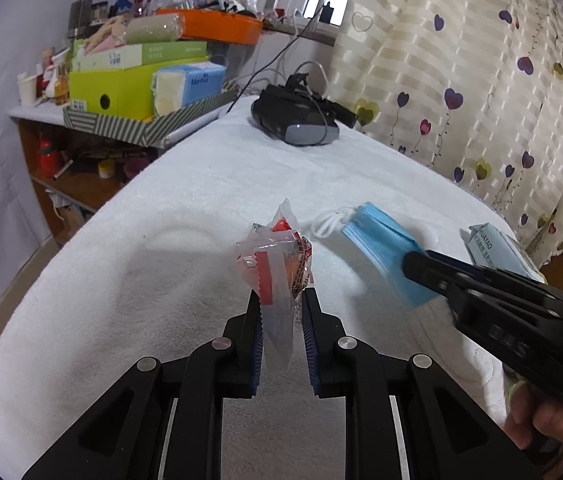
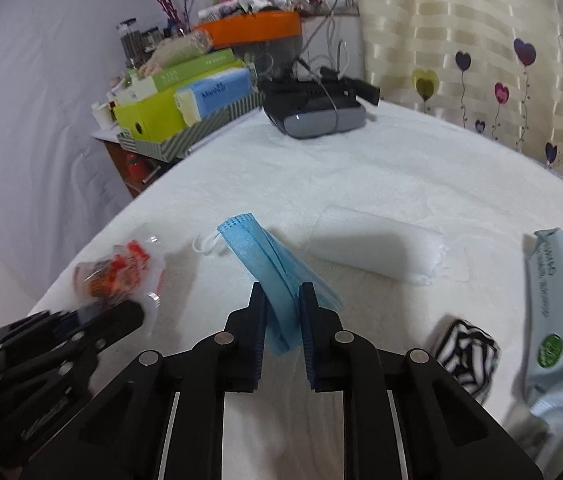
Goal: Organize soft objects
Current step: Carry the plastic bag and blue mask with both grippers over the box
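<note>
The left tool (image 1: pixel 281 308) is clamped on a crinkled clear snack wrapper with red print (image 1: pixel 277 264), held up above the white towel-covered surface (image 1: pixel 201 184) near its left edge; the right tool (image 2: pixel 281 300) is clamped on a folded blue face mask (image 2: pixel 277 268), lifted over the near middle of the surface. Both grips look thin: the slick wrapper could slide out from between the pads, and the mask's white ear loops (image 2: pixel 206 245) dangle and might snag or drag across the towel. The two tools are close together, so a careless swing could knock them. Only the right wrist view shows the white folded cloth (image 2: pixel 377 246), the black-and-white striped roll (image 2: pixel 467 354) and the whole wet-wipes pack (image 2: pixel 561 320) toward the right edge.
</note>
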The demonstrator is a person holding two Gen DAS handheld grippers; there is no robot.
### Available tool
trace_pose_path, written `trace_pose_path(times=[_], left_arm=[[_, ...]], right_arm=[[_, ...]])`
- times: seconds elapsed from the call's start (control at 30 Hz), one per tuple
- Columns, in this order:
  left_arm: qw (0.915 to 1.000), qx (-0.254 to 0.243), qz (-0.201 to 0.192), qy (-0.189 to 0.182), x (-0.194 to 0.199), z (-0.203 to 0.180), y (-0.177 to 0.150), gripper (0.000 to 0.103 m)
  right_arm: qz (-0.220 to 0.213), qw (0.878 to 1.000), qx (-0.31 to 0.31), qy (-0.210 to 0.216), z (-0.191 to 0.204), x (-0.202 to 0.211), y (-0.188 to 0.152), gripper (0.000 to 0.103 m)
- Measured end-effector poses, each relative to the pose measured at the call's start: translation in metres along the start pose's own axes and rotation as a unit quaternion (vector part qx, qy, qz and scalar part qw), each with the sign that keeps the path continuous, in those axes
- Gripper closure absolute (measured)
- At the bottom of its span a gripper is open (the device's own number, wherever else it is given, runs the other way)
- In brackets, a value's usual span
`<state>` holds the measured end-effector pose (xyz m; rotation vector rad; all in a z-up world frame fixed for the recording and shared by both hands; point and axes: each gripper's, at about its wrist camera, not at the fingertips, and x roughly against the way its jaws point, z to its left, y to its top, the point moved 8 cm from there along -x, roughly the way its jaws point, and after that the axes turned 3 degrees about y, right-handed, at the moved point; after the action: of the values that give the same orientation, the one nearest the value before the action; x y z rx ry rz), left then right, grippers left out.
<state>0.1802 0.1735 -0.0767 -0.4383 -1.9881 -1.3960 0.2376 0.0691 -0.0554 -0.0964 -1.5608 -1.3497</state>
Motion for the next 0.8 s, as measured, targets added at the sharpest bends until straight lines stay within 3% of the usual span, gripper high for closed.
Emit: trace_pose_path(times=[0.4,0.8], left_arm=[[0.9985,-0.038,-0.033,-0.019,0.053,-0.04,-0.002,0.086],[0.9928,-0.088,-0.059,-0.055,0.095,-0.104,-0.011,0.086]], right_arm=[[-0.063,0.998,-0.003,0.008,0.004,0.081,-0.012,0.086],[-0.121,0.992,-0.023,-0.016,-0.023,0.164,-0.034,0.086]])
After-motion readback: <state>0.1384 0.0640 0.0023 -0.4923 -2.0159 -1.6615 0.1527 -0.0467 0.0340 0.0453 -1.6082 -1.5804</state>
